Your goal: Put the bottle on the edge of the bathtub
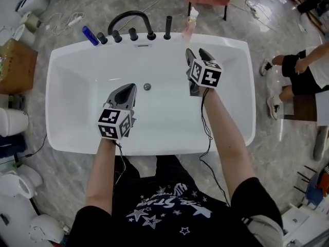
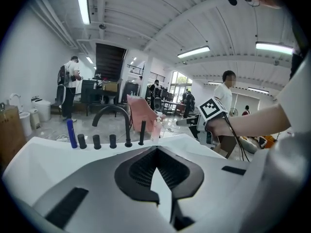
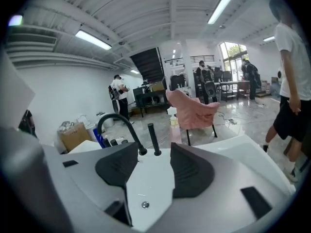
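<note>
The person leans over the white bathtub [image 1: 154, 148] with both forearms stretched out and bare. The right arm reaches farther. The right gripper [image 1: 197, 53] is held over the far half of the tub, and its dark jaws stand apart with nothing between them. The left gripper [image 1: 131, 88] is held lower and nearer to the person, over the middle of the basin. Its jaws meet at the tips and they hold nothing.

The bottle [image 1: 191, 20] stands upright on the far rim, straight ahead of the right gripper and a little to the right of its jaws, clearly apart from them. It is clear with a pink tint and has a white pump on top.

Ahead of the right gripper and to its left there is a thin black rod [image 1: 168, 28], then a curved black faucet [image 1: 131, 16], then a row of short black knobs [image 1: 117, 36]. A blue bottle [image 1: 90, 35] lies at the end of this row, ahead of the left gripper and to its left. The round metal drain [image 1: 147, 87] is just beside the left jaw tips, on their right.

The tub is smooth and glossy with rounded corners. The jaw pads are ribbed.
</note>
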### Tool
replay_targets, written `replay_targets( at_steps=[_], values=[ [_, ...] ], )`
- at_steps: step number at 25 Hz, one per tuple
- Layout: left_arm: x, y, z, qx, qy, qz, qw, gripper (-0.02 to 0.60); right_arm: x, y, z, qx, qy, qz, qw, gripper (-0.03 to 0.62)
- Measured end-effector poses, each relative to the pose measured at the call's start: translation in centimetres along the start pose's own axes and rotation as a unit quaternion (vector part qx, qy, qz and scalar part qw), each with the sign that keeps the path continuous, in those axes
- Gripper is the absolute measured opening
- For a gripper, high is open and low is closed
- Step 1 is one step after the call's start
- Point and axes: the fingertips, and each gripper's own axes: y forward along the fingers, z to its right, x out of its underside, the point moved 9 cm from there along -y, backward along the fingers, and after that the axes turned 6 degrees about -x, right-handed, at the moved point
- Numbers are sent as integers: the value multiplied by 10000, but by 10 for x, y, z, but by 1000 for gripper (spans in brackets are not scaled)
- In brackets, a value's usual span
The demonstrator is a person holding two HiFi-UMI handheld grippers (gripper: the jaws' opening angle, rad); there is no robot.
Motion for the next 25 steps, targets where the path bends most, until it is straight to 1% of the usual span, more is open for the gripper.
replay_targets(
  at_steps=[1, 2, 4, 7, 9, 13, 16, 18, 21, 23, 25],
  values=[
    [0, -6, -2, 50, 5, 5, 10000, 15, 2, -8, -6, 10, 162, 51, 9999, 212],
    [0, -11, -4, 107, 8, 5, 9999, 15, 4, -17, -13, 25, 267, 100, 9996, 208],
    [1, -22, -9, 256, 36, -10, 9997, 15, 8, -33, -26, 115, 346, 176, 9992, 190],
    [4, -42, -22, 463, 253, -94, 9986, 15, 17, -56, -52, 242, 480, 310, 9981, 170],
    [4, -56, -36, 529, 341, -113, 9980, 15, 20, -69, -73, 271, 541, 387, 9974, 159],
    [9, -89, -62, 608, 351, -112, 9975, 15, 27, -93, -118, 296, 629, 577, 9959, 110],
    [14, -111, -78, 673, 400, -91, 9969, 15, 36, -106, -149, 209, 746, 733, 9943, 103],
    [17, -120, -89, 715, 388, -47, 9967, 15, 42, -111, -168, 172, 754, 779, 9940, 84],
    [24, -133, -103, 801, 319, 12, 9963, 15, 51, -117, -198, 266, 556, 813, 9948, 33],
    [30, -143, -111, 882, 318, 15, 9956, 15, 58, -125, -218, 315, 520, 952, 9936, 23],
    [36, -153, -116, 1015, 393, 4, 9941, 15, 66, -135, -237, 339, 670, 1160, 9904, 20]
  ],
)
